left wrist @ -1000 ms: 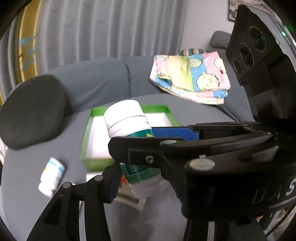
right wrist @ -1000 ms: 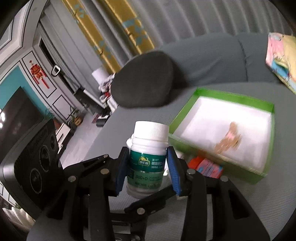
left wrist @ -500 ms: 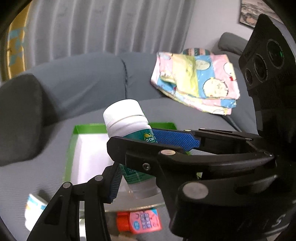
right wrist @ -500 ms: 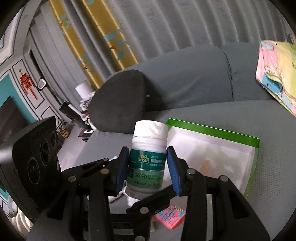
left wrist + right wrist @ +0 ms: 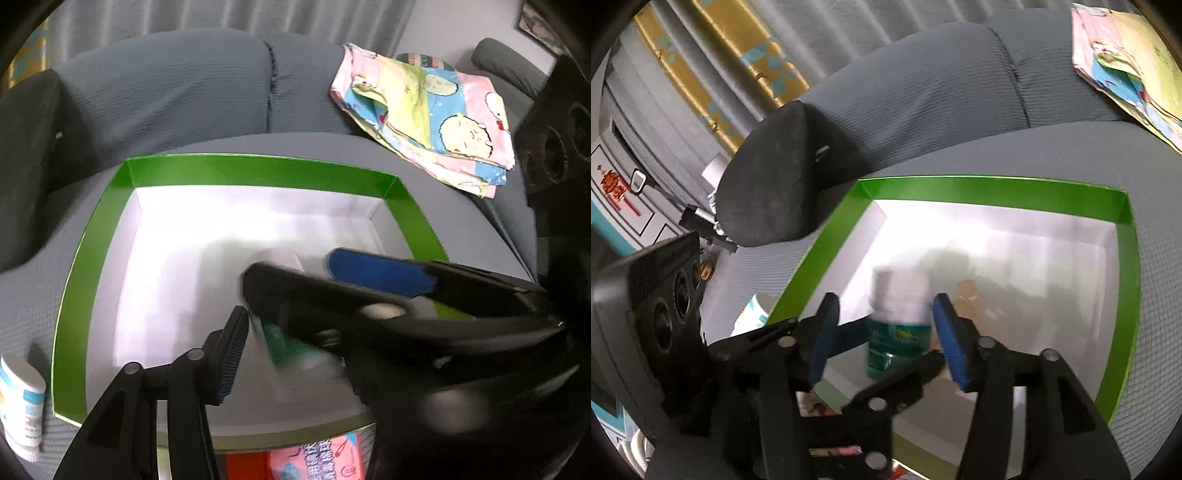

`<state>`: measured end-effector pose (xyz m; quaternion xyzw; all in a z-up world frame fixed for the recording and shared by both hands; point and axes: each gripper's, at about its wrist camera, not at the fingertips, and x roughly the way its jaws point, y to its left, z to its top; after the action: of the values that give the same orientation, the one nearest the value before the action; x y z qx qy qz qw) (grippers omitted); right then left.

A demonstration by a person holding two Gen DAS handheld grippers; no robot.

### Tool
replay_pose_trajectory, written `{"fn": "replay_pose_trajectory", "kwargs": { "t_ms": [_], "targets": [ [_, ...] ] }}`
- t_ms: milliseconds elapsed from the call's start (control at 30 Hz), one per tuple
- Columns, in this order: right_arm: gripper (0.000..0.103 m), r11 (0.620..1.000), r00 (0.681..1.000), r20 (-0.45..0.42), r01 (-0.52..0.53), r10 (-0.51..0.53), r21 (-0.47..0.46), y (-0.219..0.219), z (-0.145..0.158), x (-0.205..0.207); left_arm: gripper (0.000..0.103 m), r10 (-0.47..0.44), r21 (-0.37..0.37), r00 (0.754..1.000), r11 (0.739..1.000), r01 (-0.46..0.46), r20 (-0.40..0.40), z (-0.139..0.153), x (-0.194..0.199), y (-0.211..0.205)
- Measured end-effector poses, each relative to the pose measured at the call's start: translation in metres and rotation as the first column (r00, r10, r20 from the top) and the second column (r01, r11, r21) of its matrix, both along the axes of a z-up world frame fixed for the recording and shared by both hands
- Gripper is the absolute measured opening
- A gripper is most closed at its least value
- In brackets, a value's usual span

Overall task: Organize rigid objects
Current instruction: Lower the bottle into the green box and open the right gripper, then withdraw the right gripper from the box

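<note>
Dropping the supplement bottle [image 5: 899, 325] into the green box [image 5: 997, 186] is the step in hand: my right tool [image 5: 886, 338] is spread wide, the blurred bottle loose between its pads over the white floor. My left tool [image 5: 280, 314], open too, angles down into the box. Next I judge: lift clear, then fetch the small bottle [image 5: 20, 406] on the sofa.

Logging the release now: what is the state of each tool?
Left tool: cannot tell, view blocked.
Right tool: open around the bottle.
</note>
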<state>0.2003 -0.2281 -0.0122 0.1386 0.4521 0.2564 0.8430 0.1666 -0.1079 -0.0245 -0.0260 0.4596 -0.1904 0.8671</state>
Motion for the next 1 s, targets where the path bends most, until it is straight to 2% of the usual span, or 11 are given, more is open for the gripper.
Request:
{"fn": "replay_pose_trajectory", "kwargs": {
  "t_ms": [67,133,200,333,533,733,1000],
  "targets": [
    [0.068,1.000,1.000,0.005,0.019,-0.019,0.011,-0.005,0.004,-0.004,0.063,0.018,-0.005,1.000,1.000,-0.018,0.004,0.004,-0.005,0.005],
    [0.068,1.000,0.999,0.020,0.030,-0.030,0.011,-0.009,0.010,-0.011,0.075,0.040,-0.009,0.999,0.999,-0.039,0.023,0.012,-0.009,0.012],
    [0.069,0.999,0.999,0.034,0.031,-0.032,0.011,-0.010,0.017,-0.018,0.080,0.049,-0.010,0.998,0.999,-0.049,0.042,0.021,-0.019,0.019],
    [0.069,0.999,0.997,0.070,0.016,-0.018,0.036,-0.013,0.036,-0.046,0.082,0.062,0.014,0.994,0.998,-0.063,0.091,0.047,-0.048,0.031],
    [0.073,0.997,0.989,0.146,-0.009,-0.002,0.076,-0.019,0.074,-0.098,0.088,0.116,-0.002,0.977,0.993,-0.118,0.180,0.095,-0.103,0.060],
    [0.074,0.996,0.976,0.219,-0.006,-0.013,0.086,-0.031,0.120,-0.137,0.088,0.146,-0.001,0.956,0.989,-0.151,0.256,0.146,-0.152,0.084],
    [0.076,0.998,0.946,0.324,-0.014,-0.006,0.057,-0.038,0.178,-0.181,0.089,0.146,-0.029,0.924,0.989,-0.145,0.354,0.215,-0.200,0.091]
  ]
}}
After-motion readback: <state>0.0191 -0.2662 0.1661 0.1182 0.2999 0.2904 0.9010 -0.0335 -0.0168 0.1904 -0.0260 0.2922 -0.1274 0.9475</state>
